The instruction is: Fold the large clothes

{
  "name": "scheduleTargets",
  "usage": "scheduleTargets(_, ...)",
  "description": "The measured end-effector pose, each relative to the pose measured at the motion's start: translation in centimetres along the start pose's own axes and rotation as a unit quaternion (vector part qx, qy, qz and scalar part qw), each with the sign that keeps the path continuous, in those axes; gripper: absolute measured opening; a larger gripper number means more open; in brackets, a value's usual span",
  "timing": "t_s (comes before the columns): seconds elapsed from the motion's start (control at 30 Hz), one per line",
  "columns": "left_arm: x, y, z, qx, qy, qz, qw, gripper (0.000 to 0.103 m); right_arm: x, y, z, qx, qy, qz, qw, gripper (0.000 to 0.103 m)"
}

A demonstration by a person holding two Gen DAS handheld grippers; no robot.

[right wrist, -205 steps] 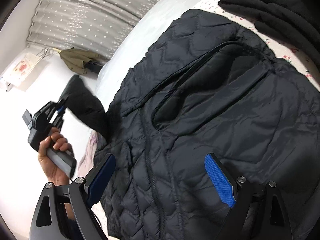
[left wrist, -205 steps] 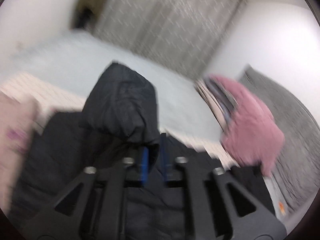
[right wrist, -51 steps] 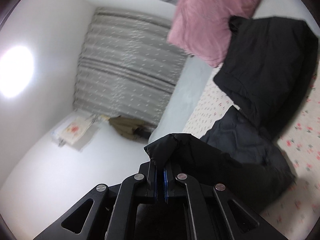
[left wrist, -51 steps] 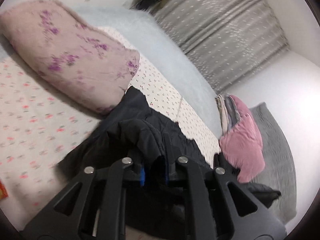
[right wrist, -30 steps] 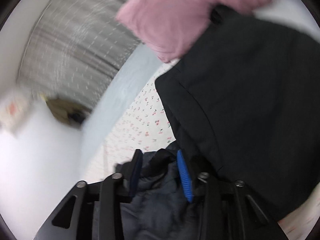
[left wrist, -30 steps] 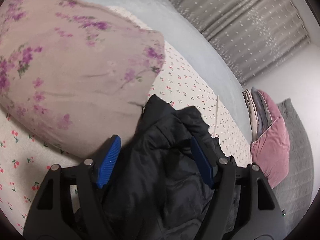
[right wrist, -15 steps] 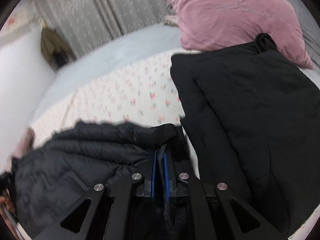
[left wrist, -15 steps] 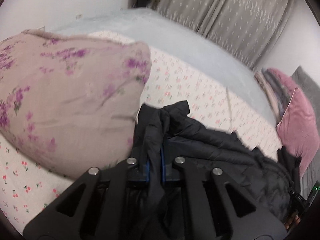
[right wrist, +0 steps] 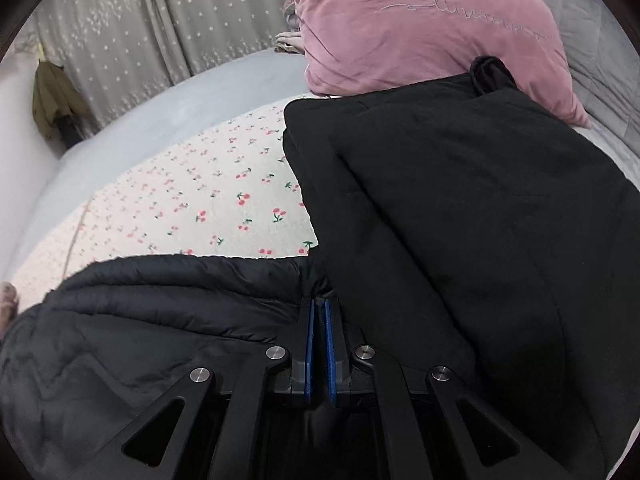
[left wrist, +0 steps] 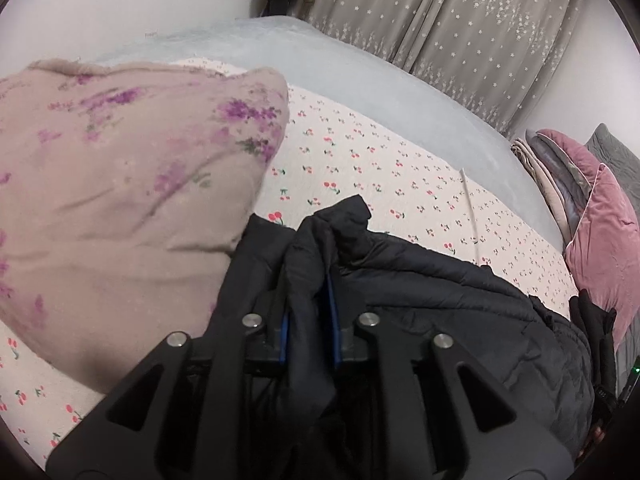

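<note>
Left wrist view: left claw (left wrist: 308, 312) grips a bunched fold of the black quilted jacket (left wrist: 440, 300); its jaws have just eased apart slightly, fabric between them. The jacket lies on the cherry-print bed sheet (left wrist: 360, 160), touching the floral pillow (left wrist: 120, 200). Right claw (right wrist: 319, 320) is clamped nearly closed on the jacket edge (right wrist: 180, 300), beside a black garment (right wrist: 460, 220).

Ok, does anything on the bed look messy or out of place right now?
Only the puffer jacket: it lies bunched and half folded on the cherry-print sheet, pinched by both grippers, the left and the right. Nothing looks spilled or damaged.
</note>
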State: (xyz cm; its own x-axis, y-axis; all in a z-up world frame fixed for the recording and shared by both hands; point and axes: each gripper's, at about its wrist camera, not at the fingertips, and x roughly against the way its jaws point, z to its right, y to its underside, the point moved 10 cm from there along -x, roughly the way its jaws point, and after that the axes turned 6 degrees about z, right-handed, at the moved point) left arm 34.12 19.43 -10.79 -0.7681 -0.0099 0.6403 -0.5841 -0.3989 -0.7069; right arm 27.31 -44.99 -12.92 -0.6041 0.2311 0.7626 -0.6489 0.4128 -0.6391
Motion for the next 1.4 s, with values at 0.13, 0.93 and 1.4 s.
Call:
scheduleTargets(0.13, 0.8, -0.2, 0.3, 0.002, 0.011, -0.001, 0.9999, 0.048, 0.2, 0.2, 0.1, 0.008, -0.004, 0.003, 1.0, 0.007)
scheduleTargets(0.93, 9.2, 3.5, 4.5, -0.065, 0.032, -0.009, 0.9973, 0.069, 14.1, 4.5, -18.0, 0.149, -0.199, 0.037, 0.968, 0.04)
scheduleTargets(1.4, 8.0, 3.7, -4.6, 0.024, 0.004, -0.058, 0.998, 0.069, 12.1, 9.6, -29.3, 0.213, -0.227, -0.017, 0.95, 0.013)
